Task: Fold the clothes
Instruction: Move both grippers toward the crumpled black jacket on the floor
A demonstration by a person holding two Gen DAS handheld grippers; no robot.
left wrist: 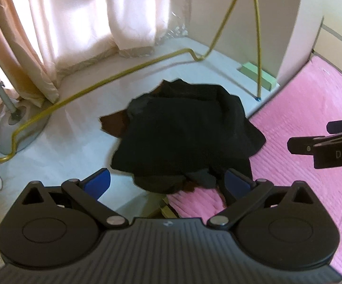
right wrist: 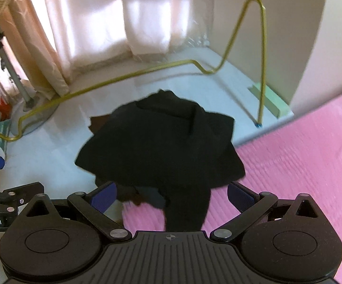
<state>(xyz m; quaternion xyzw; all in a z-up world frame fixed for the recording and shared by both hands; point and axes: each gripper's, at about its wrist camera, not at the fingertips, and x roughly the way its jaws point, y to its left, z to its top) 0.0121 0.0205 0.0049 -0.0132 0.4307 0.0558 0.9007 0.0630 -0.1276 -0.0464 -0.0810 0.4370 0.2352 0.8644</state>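
The black garment [left wrist: 185, 132] lies crumpled in a heap straight ahead of both claws, partly on the pink mat [left wrist: 313, 123] and partly hanging over its edge above the pale floor [left wrist: 71, 142]. The relation that matters is that the heap sits dead centre between the fingers in each wrist view, with its near hem just past the fingertips. In the right view a long dark strip of the garment [right wrist: 187, 208] runs back towards the camera and under the claw body, so the right claw [right wrist: 171, 195] looks the nearer of the two. The left claw [left wrist: 168, 181] has the bunched near edge lying between its blue pads [left wrist: 98, 181]. Both claws are spread wide and pinch nothing.

The heap has no clear long axis; it is roughly round and humped, with soft folds and one raised ridge on its far right side. A brown piece of cloth [left wrist: 113, 124] pokes out at the left, whether lining or a second item I cannot tell. The fabric looks matte, limp and fairly thick. The mat is ribbed, and the floor is smooth and glossy. A thin yellow wire frame [left wrist: 257, 47] stands behind, well apart from the heap.

My guess is that the garment needs spreading flat first.
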